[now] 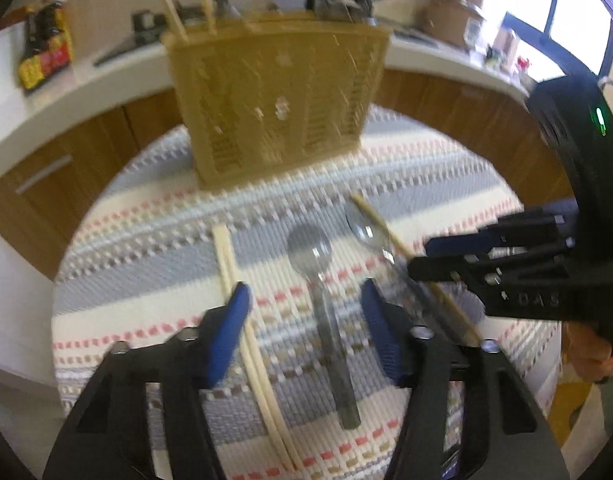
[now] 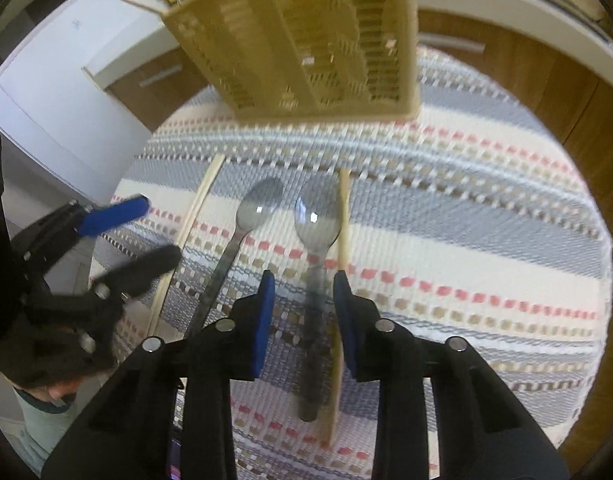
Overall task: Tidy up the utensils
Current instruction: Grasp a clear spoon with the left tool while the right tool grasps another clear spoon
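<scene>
The left gripper [image 1: 304, 308] is seen spread wide above the striped mat [image 1: 146, 248], nothing being held between its blue pads. The left spoon [image 1: 320, 276] lies lengthwise between the fingers, its bowl pointing away; contact with it cannot be established. The chopstick pair [image 1: 242, 320] lies just under the left-hand pad and runs back beneath that finger.

The right gripper [image 2: 304, 280] is likewise found parted, though less widely. The right spoon [image 2: 316, 248] lies along the gap, its handle passing between the pads, with no grip confirmed. A single chopstick [image 2: 343, 220] lies just beside that spoon on the right, close against the right-hand pad.

In the left wrist view the right gripper [image 1: 420, 258] is shown entering from the right, over the single chopstick [image 1: 410, 256] and near the right spoon [image 1: 368, 230]. In the right wrist view the left gripper [image 2: 162, 232] is recorded at the left edge, over the chopstick pair [image 2: 194, 216], with the left spoon [image 2: 246, 224] beside it.

Beyond the utensils, the beige slotted caddy [image 1: 278, 100] stands upright on the mat; chopsticks already in it [image 1: 174, 14] are seen only in the left wrist view. A worktop [image 1: 66, 92] with wooden cabinets is noted behind.
</scene>
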A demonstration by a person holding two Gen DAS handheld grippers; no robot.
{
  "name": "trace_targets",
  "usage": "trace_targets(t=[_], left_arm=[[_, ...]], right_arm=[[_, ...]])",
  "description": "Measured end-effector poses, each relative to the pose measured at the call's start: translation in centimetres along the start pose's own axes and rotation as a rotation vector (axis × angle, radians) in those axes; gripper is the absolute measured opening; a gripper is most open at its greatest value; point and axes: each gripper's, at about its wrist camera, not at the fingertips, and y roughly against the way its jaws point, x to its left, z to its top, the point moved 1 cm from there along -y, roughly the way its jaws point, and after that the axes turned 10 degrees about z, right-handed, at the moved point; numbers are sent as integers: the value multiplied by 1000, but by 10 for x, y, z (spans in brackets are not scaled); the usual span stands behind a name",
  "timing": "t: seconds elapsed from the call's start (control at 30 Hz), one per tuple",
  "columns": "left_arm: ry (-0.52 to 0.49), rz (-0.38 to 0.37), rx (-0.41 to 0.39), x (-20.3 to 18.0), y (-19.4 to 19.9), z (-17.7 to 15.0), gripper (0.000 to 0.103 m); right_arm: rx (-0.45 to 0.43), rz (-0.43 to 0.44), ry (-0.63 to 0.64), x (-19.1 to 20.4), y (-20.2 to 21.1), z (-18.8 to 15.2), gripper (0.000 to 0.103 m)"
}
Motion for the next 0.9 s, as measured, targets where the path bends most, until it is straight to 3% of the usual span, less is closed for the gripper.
trace_targets(t=[0.17, 0.47, 0.67, 0.77, 0.9], left_arm=[[-60, -6, 68, -13, -21, -5, 44], [-119, 60, 121, -27, -49, 0, 43], [-133, 77, 142, -36, -54, 12, 40], [-131, 93, 136, -42, -57, 15, 23], [-139, 125, 118, -51, -55, 14, 12]], right_arm=[[26, -41, -17, -2, -17, 8, 25], [63, -103, 21, 5, -36, 14, 24], [70, -194, 62, 21, -54, 19, 13], [65, -196, 62, 21, -57, 18, 10], [45, -133, 7, 8, -47, 15, 10]])
